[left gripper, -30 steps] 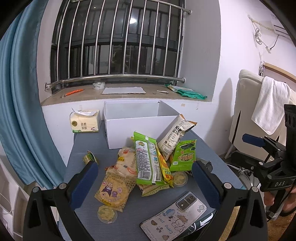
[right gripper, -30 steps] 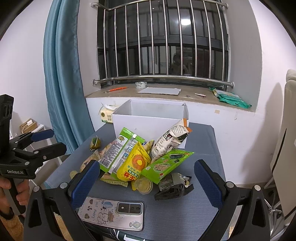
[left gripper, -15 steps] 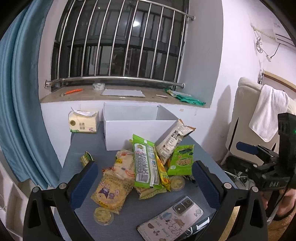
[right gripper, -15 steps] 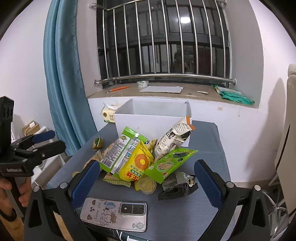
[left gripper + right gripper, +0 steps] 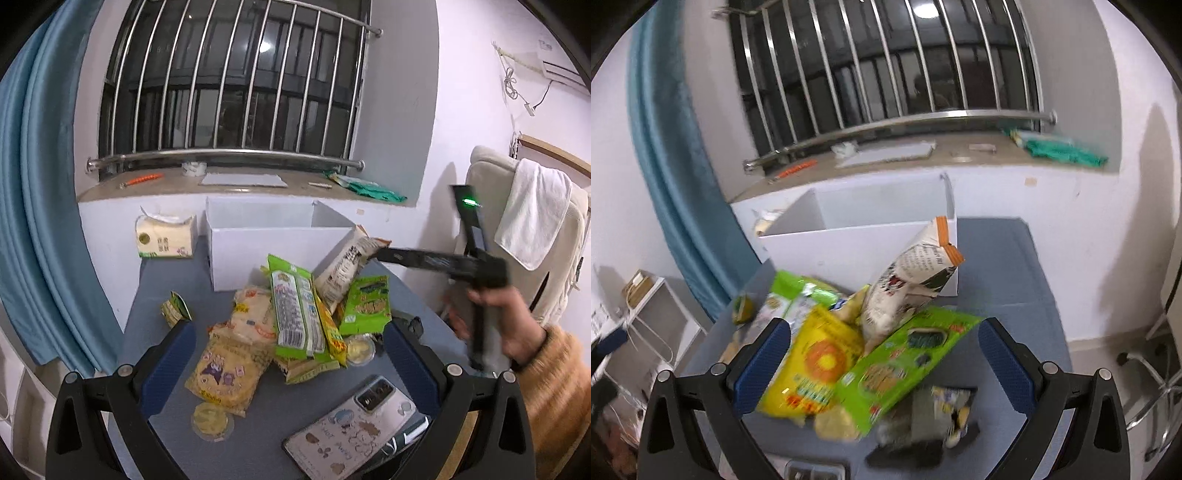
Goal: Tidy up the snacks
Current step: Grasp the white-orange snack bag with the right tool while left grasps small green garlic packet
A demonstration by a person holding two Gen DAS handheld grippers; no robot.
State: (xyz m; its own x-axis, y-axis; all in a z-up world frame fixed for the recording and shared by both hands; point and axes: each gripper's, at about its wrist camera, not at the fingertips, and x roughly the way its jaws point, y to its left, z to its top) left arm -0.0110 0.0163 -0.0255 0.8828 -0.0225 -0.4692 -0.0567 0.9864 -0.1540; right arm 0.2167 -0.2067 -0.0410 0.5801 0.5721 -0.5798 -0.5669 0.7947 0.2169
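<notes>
Right gripper (image 5: 884,363) spread wide, empty, nosing toward white orange-topped pouch (image 5: 910,280) leaning on white box (image 5: 849,245); pouch looks light, crinkly, slippery; pinch sealed top edge; left gripper (image 5: 291,363) spread, empty, above snack pile (image 5: 295,317).

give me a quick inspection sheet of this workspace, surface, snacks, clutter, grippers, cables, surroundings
surface: grey-blue table against the wall below a barred window.
job's things: open white box at the back, nothing seen inside it; snack pile heaped in front; white-and-orange bag leaning on the box's front wall; green packet and yellow packet near the front.
clutter: phone lying flat at the near edge; tissue pack left of the box.
grippers: left gripper open, holding nothing; right gripper open over the pile, holding nothing.
cables: white cord on the right wall.
surroundings: blue curtain at left; towel over a chair at right.
</notes>
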